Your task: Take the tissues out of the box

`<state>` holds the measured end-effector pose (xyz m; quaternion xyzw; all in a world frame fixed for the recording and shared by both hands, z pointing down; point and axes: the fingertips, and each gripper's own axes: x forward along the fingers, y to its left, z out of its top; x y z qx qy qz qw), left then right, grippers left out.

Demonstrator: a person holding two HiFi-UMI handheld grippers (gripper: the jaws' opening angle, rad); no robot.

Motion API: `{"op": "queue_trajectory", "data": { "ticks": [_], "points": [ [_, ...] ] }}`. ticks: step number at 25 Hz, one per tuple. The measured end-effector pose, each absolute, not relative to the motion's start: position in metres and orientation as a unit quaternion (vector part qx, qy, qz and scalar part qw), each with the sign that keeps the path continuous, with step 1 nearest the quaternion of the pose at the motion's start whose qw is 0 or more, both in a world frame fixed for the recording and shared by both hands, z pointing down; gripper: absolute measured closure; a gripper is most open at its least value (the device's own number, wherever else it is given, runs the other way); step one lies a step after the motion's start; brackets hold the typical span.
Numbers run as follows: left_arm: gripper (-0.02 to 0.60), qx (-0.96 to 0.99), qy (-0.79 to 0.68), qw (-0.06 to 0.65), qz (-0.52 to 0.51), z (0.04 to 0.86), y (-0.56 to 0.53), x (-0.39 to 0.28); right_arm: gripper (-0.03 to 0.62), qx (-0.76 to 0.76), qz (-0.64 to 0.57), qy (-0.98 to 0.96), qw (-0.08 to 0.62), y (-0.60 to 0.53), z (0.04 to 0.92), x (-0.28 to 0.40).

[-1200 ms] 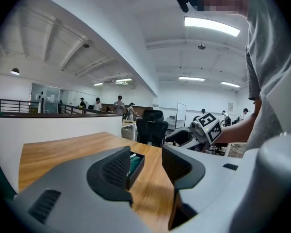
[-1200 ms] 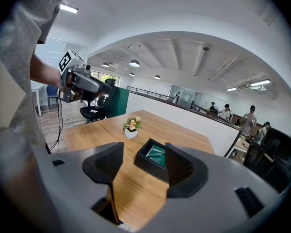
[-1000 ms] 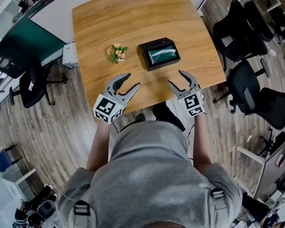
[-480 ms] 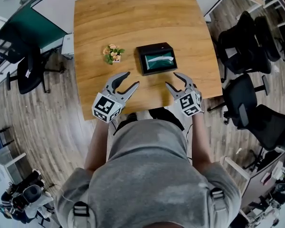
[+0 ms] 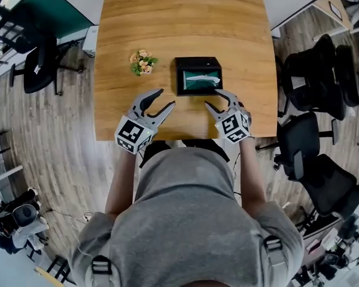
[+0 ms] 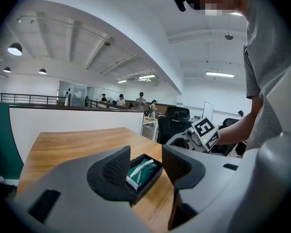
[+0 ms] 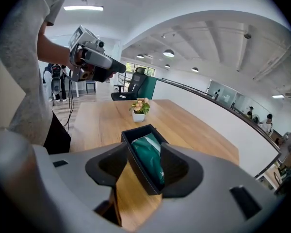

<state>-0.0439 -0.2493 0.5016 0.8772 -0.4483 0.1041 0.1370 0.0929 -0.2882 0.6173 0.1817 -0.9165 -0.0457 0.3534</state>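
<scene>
Wooden table [image 5: 167,17]: left gripper [image 5: 166,98], agape, and right gripper [image 5: 214,98], jaws narrowing on nothing, had advanced to the box [image 5: 179,76]; tissues [image 5: 198,81] remained inside.

Clad in grey short-sleeved shirt [image 5: 185,220], dark strap buckles [image 5: 102,263] at shoulders. Grey left gripper [image 5: 166,98] and right gripper [image 5: 212,98], each bearing black-and-white marker cube [image 5: 133,135].

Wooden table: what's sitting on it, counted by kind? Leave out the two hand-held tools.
Black box: 1
Green tissue pack, lying inside the box: 1
Small pot of flowers: 1
Total: 3
</scene>
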Motion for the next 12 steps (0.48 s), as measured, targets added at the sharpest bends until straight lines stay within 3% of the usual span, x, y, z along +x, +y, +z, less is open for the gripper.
{"op": "queue_trajectory", "data": {
  "ticks": [12],
  "points": [
    [0.365, 0.834, -0.514, 0.168, 0.113, 0.519, -0.245, -0.055, 0.376, 0.090, -0.047, -0.920, 0.380, -0.324, 0.661, 0.083]
  ]
}}
